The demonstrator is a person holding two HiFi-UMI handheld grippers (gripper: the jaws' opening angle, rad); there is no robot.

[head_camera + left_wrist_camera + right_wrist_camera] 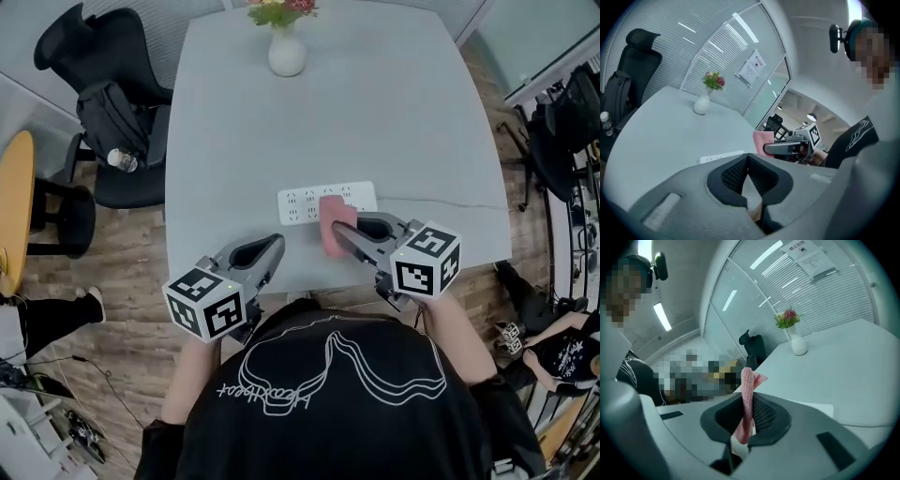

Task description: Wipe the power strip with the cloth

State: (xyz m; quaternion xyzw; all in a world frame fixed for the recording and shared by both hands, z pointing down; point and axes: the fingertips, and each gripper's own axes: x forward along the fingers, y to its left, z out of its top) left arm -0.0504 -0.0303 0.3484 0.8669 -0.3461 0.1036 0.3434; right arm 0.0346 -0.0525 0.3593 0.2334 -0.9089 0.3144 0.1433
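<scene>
In the head view, the white power strip (309, 203) lies flat near the front edge of the grey table (375, 112), its cable running off to the right. The pink cloth (330, 211) drapes across the strip's middle and down past its near edge. The right gripper (337, 230) reaches in from the right with its 2 fingers closed on the cloth. The left gripper (277, 244) sits at the table's front edge, left of the strip and apart from it, with its fingers drawn together. A white vase (287, 52) of flowers stands at the far side of the table.

In the left gripper view, the left gripper (747, 157) has its 2 ribbed pads (732, 174) meeting at the tips, with only a narrow wedge of gap lower down. Nothing is between them. Beyond the tips lies the power strip (721, 157), and to its right the cloth (762, 139) hangs from the right gripper (767, 149). The vase (701, 106) stands farther back.

In the right gripper view, the right gripper (748, 401) is clamped tight on the cloth (746, 385). The folded cloth stands upright between the pads (763, 414) and sticks out past the tips. A white corner of the power strip (818, 408) shows just beyond the right-hand jaw, and the vase (799, 346) is well behind.
</scene>
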